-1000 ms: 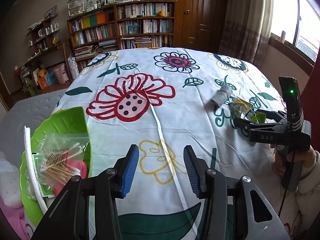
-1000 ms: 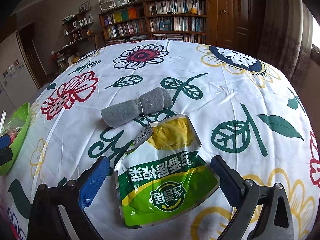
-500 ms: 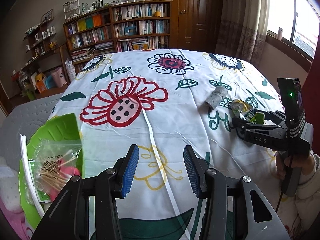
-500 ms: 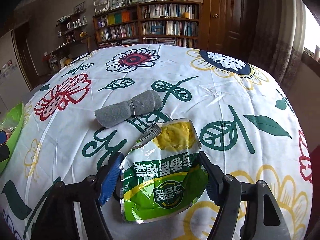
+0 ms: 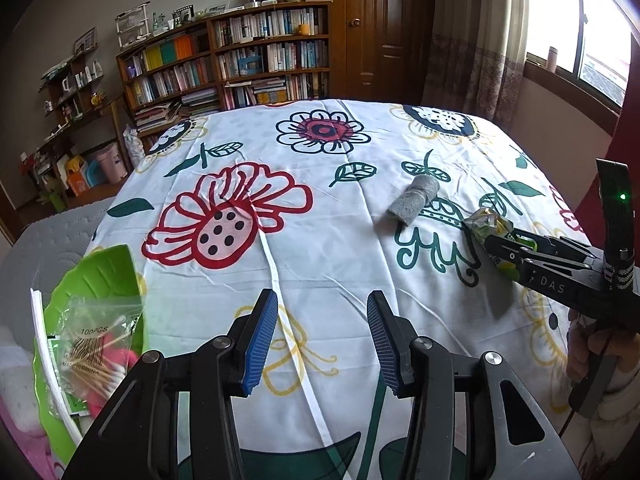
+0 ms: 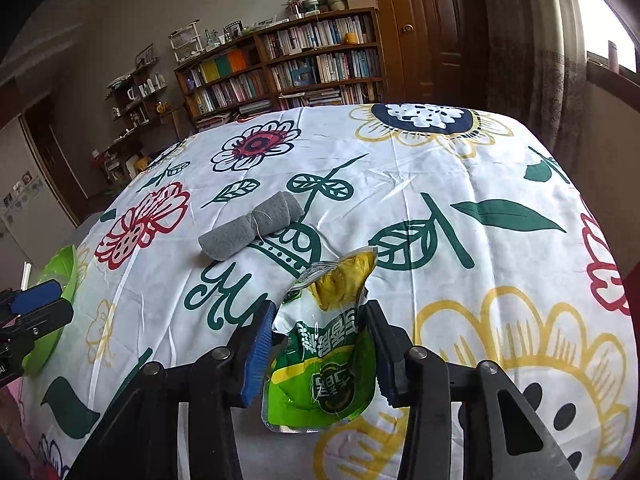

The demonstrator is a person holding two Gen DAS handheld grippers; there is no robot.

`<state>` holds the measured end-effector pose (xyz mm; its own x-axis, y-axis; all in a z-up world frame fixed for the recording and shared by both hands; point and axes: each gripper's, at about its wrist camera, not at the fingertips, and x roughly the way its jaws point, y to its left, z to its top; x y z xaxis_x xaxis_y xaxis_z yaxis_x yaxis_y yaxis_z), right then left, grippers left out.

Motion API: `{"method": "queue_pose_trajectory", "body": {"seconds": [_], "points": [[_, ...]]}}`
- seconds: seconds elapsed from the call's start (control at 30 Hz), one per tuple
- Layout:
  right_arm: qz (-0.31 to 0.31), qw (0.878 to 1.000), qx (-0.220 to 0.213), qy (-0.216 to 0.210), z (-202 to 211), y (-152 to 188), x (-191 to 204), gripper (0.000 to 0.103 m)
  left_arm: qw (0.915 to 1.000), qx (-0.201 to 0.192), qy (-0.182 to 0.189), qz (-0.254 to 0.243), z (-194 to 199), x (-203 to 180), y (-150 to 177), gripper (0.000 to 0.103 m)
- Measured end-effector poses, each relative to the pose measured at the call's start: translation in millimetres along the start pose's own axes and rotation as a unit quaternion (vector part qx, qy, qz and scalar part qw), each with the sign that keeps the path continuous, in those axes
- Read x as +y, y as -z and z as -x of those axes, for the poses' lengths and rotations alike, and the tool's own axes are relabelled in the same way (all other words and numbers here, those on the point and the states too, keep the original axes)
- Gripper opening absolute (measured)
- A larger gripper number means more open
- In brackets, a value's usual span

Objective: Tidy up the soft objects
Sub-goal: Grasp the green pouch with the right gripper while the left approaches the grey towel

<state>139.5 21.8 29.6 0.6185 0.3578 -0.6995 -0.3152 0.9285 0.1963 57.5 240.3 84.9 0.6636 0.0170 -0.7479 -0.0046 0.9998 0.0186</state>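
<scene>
A green and yellow plastic pouch (image 6: 324, 364) is pinched between the blue pads of my right gripper (image 6: 318, 320), which is shut on it, and its crumpled top sticks up off the cloth. The left wrist view shows the same pouch (image 5: 486, 222) at the tip of the right gripper (image 5: 494, 240). A grey rolled cloth (image 6: 250, 226) tied with thread lies just beyond it on the table. My left gripper (image 5: 320, 320) hangs open over the near tablecloth with nothing in it. To its left stands a green bowl (image 5: 100, 272) holding a bag of cotton swabs (image 5: 96, 344) and something pink (image 5: 116, 364).
A flowered tablecloth (image 5: 320, 220) covers the whole table. A person's hand (image 5: 592, 352) holds the right gripper at the table's right edge. Bookshelves (image 5: 256, 64) and a wooden door (image 5: 384, 28) stand behind the far edge. A white strip (image 5: 44, 344) leans along the bowl's left rim.
My right gripper closed its fingers from wide open onto the pouch and raised it, crumpling it upright. The left gripper stayed open and drifted slightly.
</scene>
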Motion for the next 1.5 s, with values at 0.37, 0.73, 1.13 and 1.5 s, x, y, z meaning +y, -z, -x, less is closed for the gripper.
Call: {"method": "queue_pose_trajectory", "body": {"seconds": [0.37, 0.73, 1.13, 1.5], "points": [[0.018, 1.0, -0.008, 0.008, 5, 7, -2, 0.044, 0.9999, 0.004, 0.001, -0.016, -11, -21, -7, 0.048], [0.015, 1.0, -0.005, 0.0, -1, 8, -6, 0.046, 0.9998, 0.016, 0.001, -0.009, -28, -25, -14, 0.048], [-0.055, 0.997, -0.026, -0.037, 23, 10, -26, 0.028, 0.9996, 0.013, 0.015, -0.019, -55, -34, -40, 0.048], [-0.067, 0.996, -0.039, -0.05, 38, 14, -30, 0.028, 0.997, 0.033, 0.053, -0.045, -102, -59, -68, 0.048]]}}
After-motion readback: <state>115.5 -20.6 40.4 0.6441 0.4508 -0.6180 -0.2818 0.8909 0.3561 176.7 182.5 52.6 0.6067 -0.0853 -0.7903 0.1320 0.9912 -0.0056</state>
